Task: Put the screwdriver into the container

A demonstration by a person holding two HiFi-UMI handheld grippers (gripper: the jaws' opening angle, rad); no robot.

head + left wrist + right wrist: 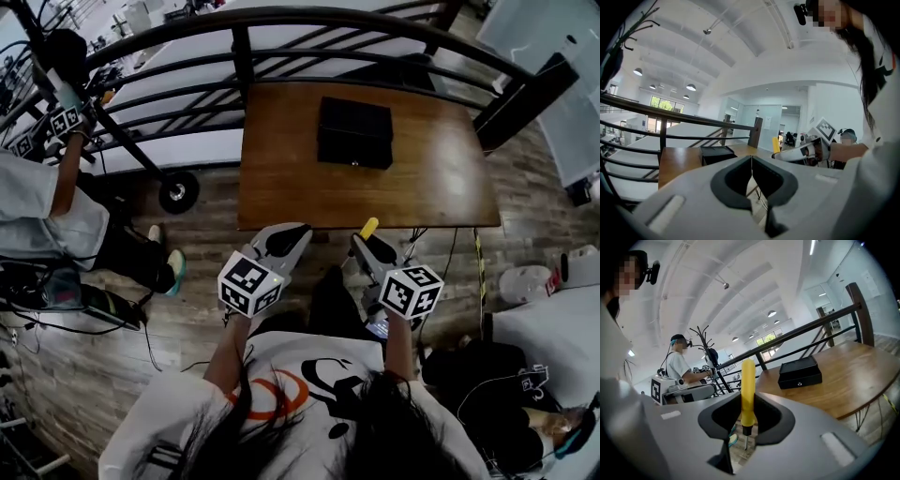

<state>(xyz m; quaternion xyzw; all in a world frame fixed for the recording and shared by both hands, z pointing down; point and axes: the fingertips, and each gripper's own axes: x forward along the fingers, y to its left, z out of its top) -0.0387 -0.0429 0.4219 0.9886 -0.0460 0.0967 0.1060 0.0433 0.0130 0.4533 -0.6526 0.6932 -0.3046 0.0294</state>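
My right gripper (748,414) is shut on a screwdriver (748,390) with a yellow handle that stands upright between the jaws, its metal tip pointing down. From the head view the yellow handle (369,228) pokes out of the right gripper (367,241) just short of the table's near edge. A black closed box, the container (354,131), lies on the far middle of the wooden table (441,178); it also shows in the right gripper view (800,372) and the left gripper view (716,153). My left gripper (283,240) (751,180) is shut with nothing in it, held beside the right one.
A black metal railing (281,19) curves round the table's far side. Another person (47,202) with grippers stands at the left. Cables and bags (506,375) lie on the wooden floor at the right. A coat stand (705,341) is behind.
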